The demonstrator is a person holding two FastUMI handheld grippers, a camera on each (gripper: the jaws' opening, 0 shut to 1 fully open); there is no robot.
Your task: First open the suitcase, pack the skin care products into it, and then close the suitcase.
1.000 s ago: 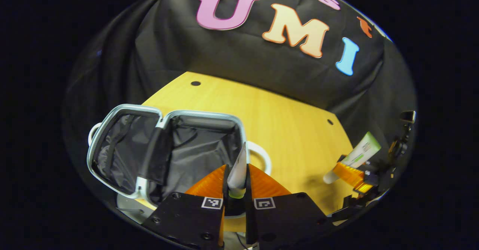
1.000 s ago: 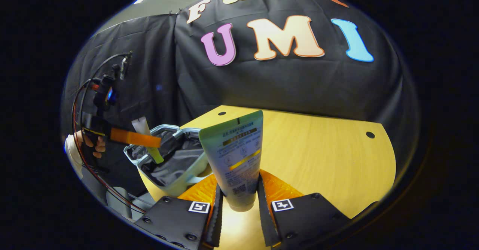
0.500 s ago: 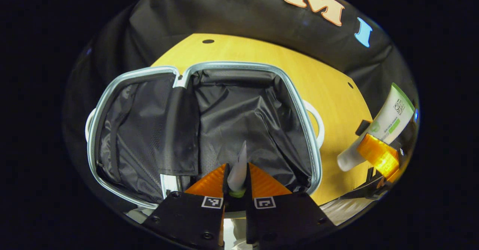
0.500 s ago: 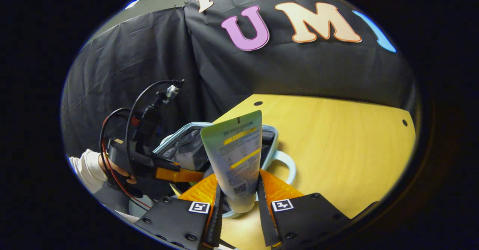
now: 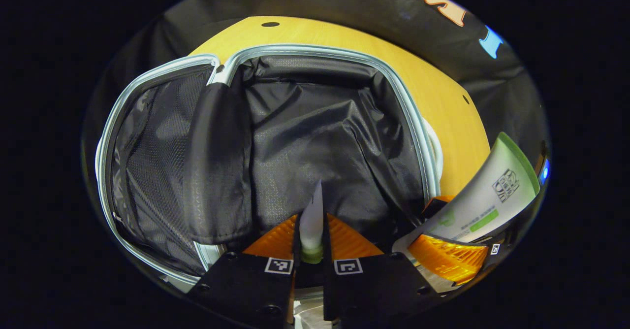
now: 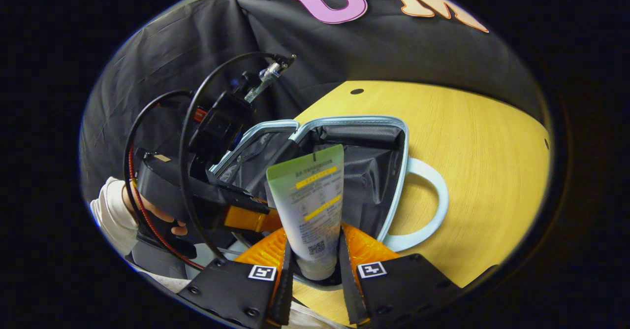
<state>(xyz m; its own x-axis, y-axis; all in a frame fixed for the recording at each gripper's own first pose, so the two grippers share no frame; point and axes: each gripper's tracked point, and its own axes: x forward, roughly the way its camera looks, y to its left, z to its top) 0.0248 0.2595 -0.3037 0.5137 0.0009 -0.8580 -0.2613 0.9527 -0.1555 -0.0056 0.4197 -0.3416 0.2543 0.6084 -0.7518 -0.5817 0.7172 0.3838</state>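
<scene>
Suitcase point(image 5: 315, 137), one, is laid open on a yellow wooden worktop point(image 6: 482, 142) walled by black cloth. Two tubes are counted: a slim tube point(image 5: 312, 218) is pinched by the left hand-held gripper point(image 5: 312, 235), a green tube point(image 6: 309, 206) by the right hand-held gripper point(image 6: 313, 255), both above the dark lining.
</scene>
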